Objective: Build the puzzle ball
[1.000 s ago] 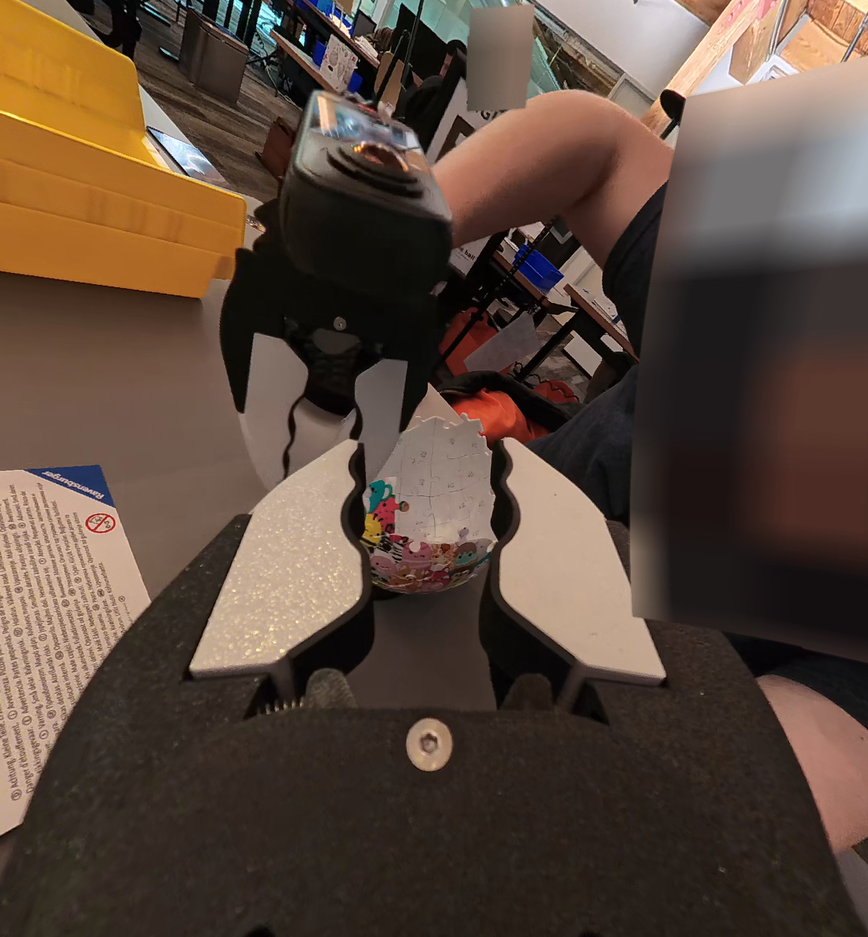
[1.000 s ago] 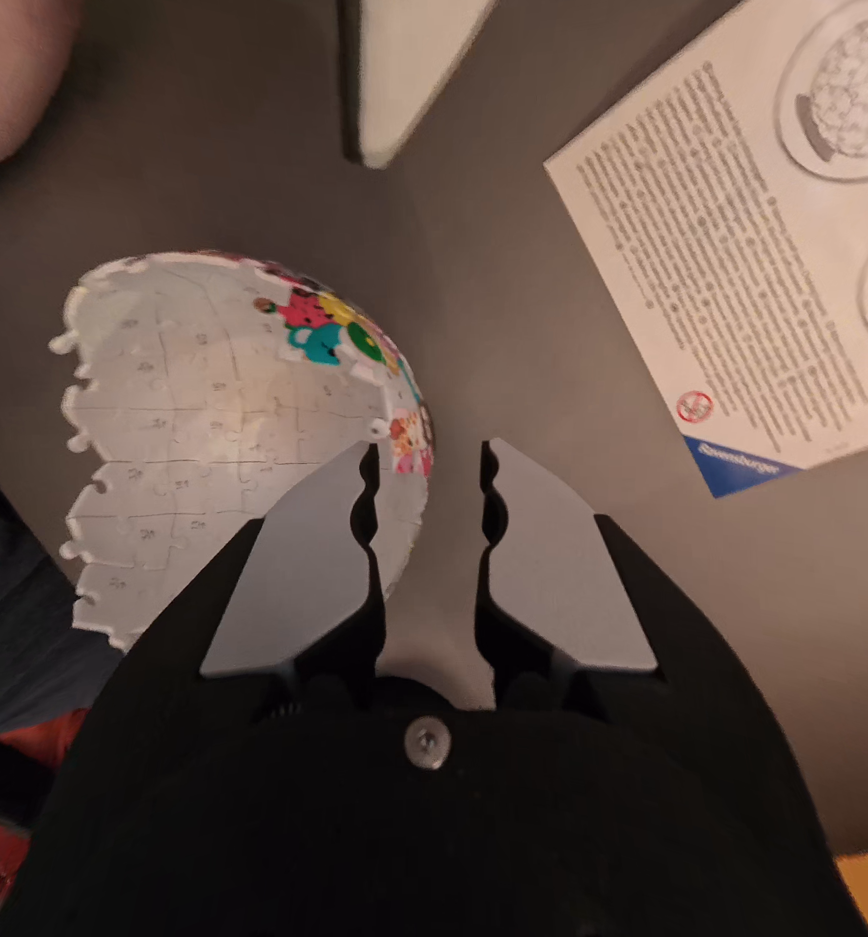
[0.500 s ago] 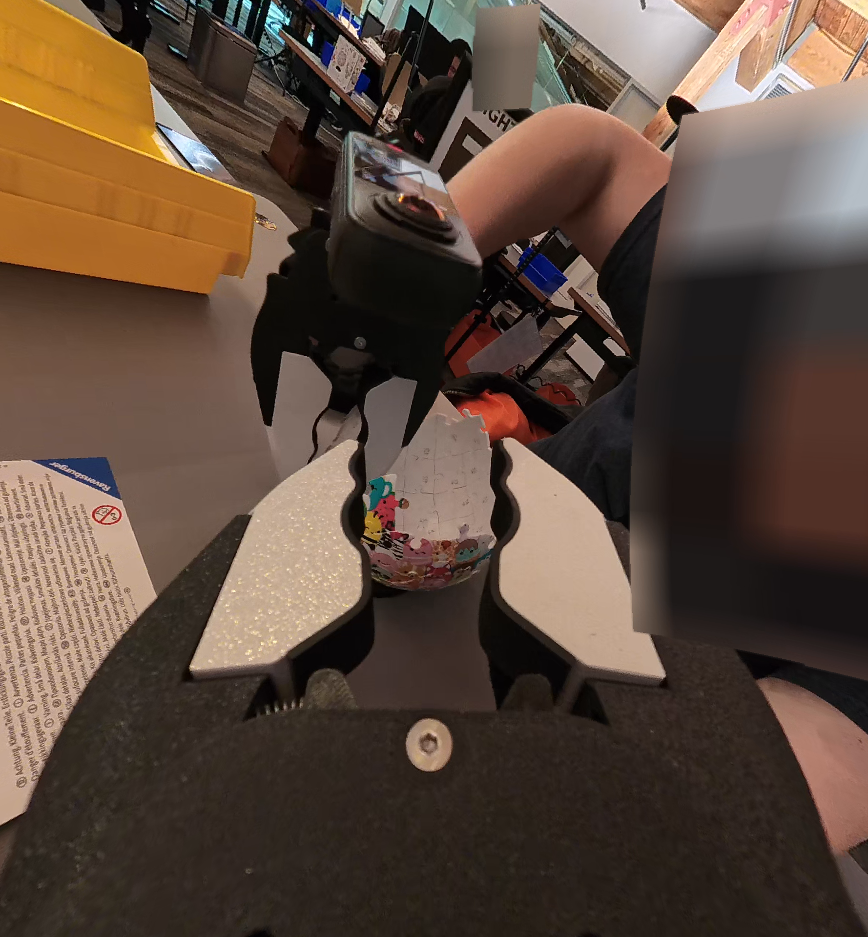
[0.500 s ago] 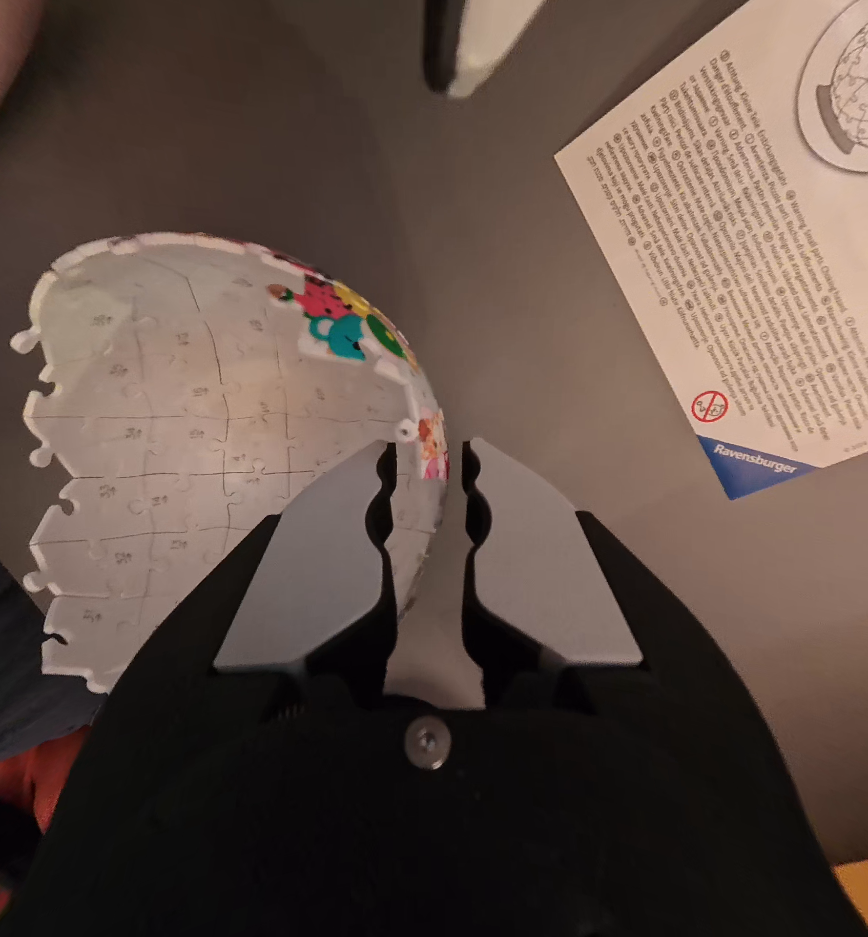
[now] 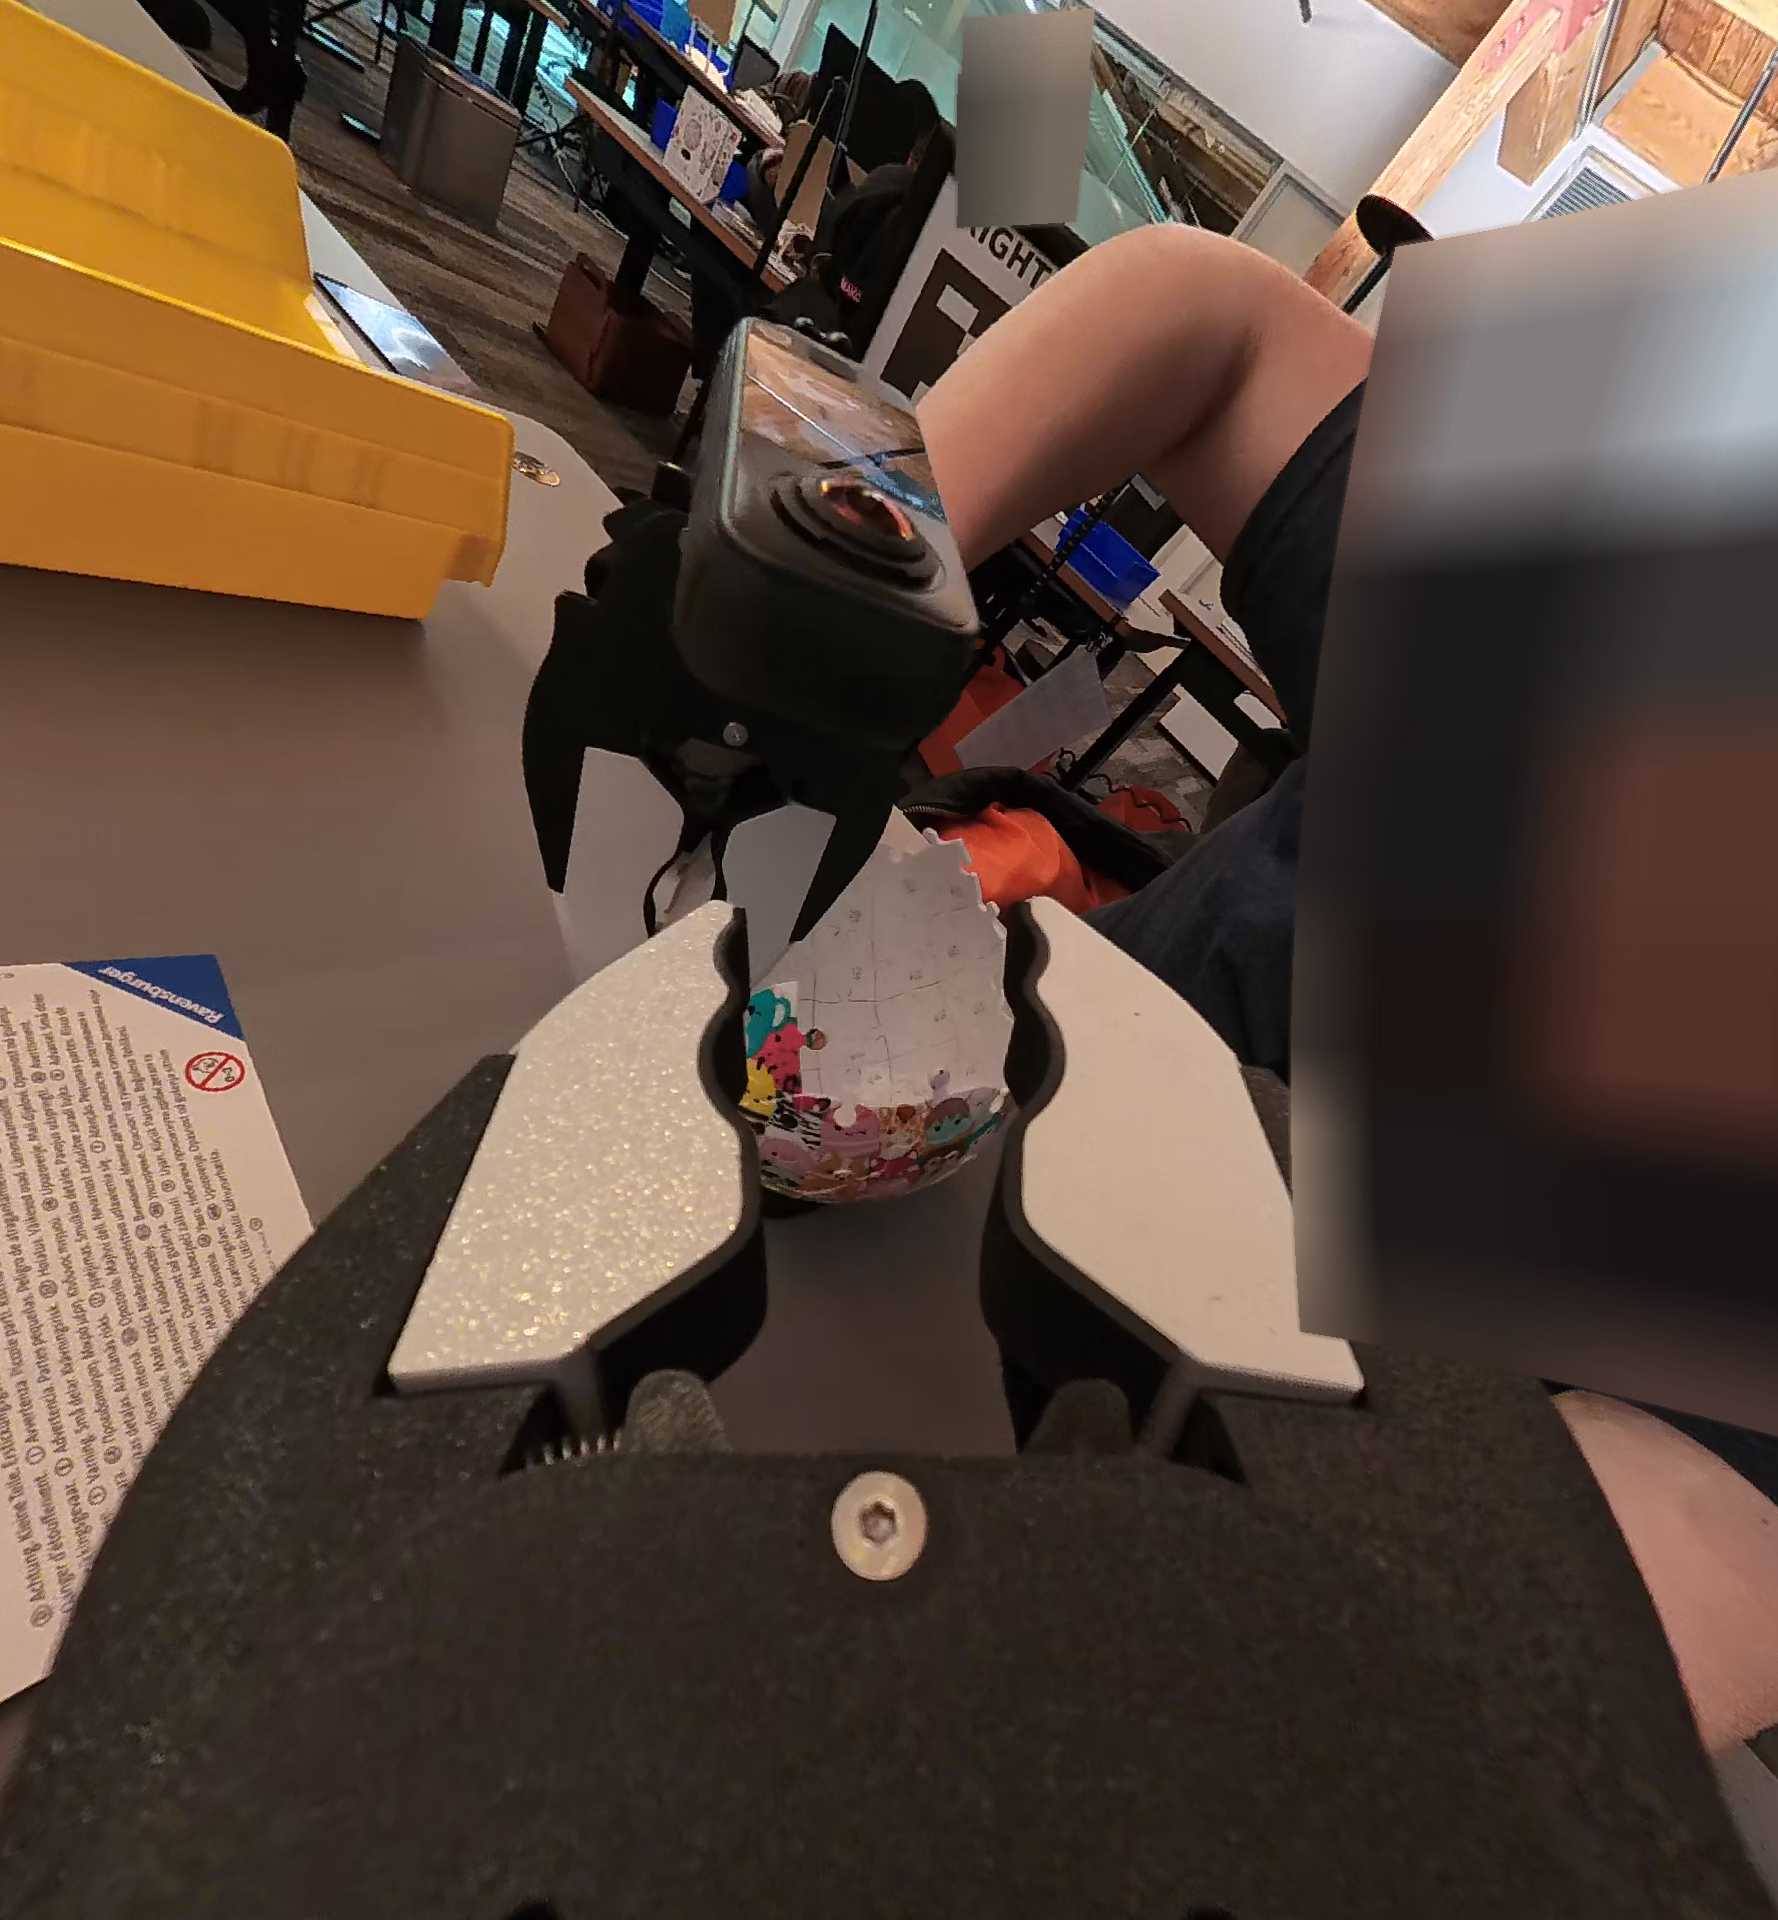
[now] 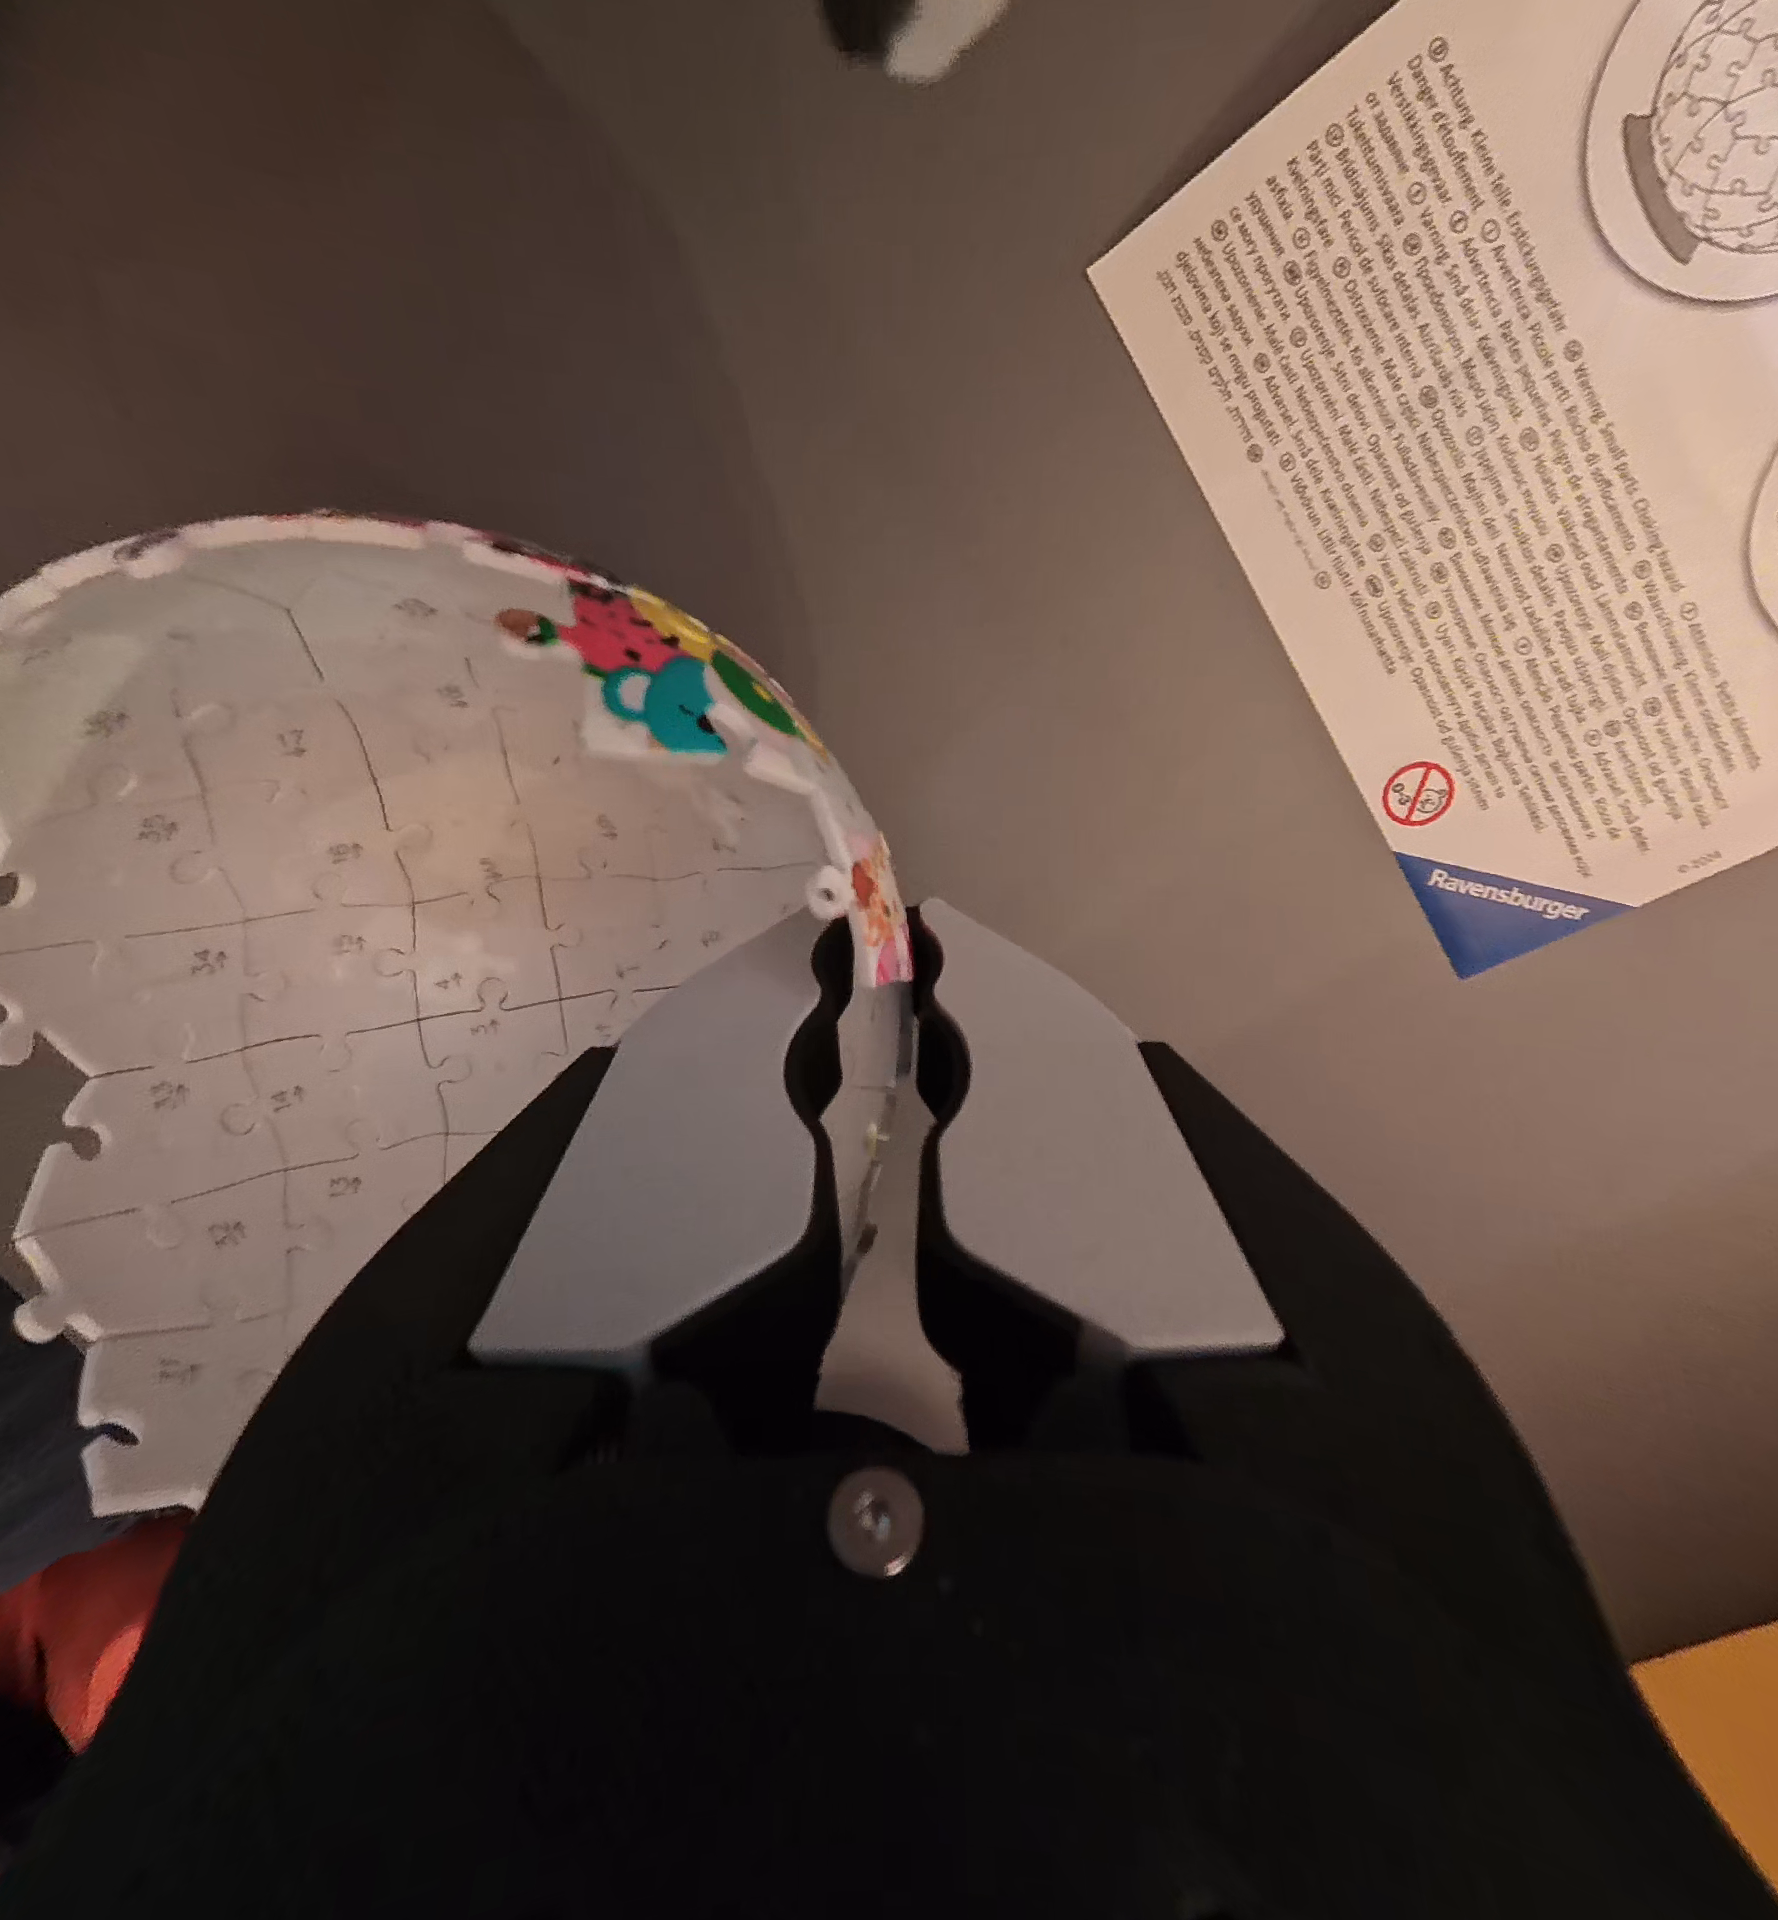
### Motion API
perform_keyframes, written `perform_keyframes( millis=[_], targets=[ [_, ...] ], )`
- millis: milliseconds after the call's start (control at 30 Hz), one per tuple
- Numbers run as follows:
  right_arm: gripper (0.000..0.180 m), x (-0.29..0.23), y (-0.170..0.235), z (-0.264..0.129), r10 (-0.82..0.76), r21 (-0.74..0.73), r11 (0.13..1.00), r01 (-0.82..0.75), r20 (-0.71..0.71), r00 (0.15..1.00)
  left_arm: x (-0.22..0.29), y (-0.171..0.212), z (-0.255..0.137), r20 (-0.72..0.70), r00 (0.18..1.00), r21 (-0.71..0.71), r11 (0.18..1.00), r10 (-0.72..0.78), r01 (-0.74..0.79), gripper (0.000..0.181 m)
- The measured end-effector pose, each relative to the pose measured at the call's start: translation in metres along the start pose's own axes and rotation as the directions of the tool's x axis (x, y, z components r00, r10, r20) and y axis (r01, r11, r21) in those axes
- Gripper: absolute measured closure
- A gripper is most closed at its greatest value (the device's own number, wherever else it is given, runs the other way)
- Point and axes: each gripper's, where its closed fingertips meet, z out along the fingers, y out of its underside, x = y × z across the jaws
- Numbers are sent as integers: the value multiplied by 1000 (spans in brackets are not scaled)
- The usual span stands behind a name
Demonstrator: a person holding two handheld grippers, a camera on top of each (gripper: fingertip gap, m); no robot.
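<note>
The puzzle ball is a half-built shell (image 6: pixel 345 935), white and numbered inside, with colourful cartoon pieces outside. It rests on the grey table (image 6: pixel 1072 520), tilted on its side. My right gripper (image 6: pixel 880 987) is shut on the shell's rim, one finger inside and one outside. In the left wrist view the shell (image 5: pixel 895 1049) lies ahead, seen through the gap of my left gripper (image 5: pixel 874 925), which is open, empty and apart from it. The right gripper (image 5: pixel 693 894) comes down onto the shell's left rim from above.
A printed instruction sheet (image 6: pixel 1539 468) lies on the table to the right of the shell; it also shows in the left wrist view (image 5: pixel 85 1247). Yellow bins (image 5: pixel 189 416) stand at the far left. A person's arm (image 5: pixel 1124 384) and an orange bag (image 5: pixel 1030 862) are beyond the table's edge. The gap from one gripper's tips to the other's is roughly 15 cm.
My right gripper's jaws have narrowed from open to closed on the shell's rim, and it has moved in closer. The left gripper's fingertip has slid up to the top edge of the right wrist view.
</note>
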Motion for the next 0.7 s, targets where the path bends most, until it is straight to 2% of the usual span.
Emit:
perform_keyframes(
  millis=[533,700],
  targets=[
    [174,0,-5,-8,21,22,1000,-21,5,1000,-1,1,3,-1,1000,-11,1000,-5,5,134],
    [163,3,-1,-7,40,12,999,-40,3,999,-2,2,3,0,1000,-13,1000,-8,8,134]
  ],
)
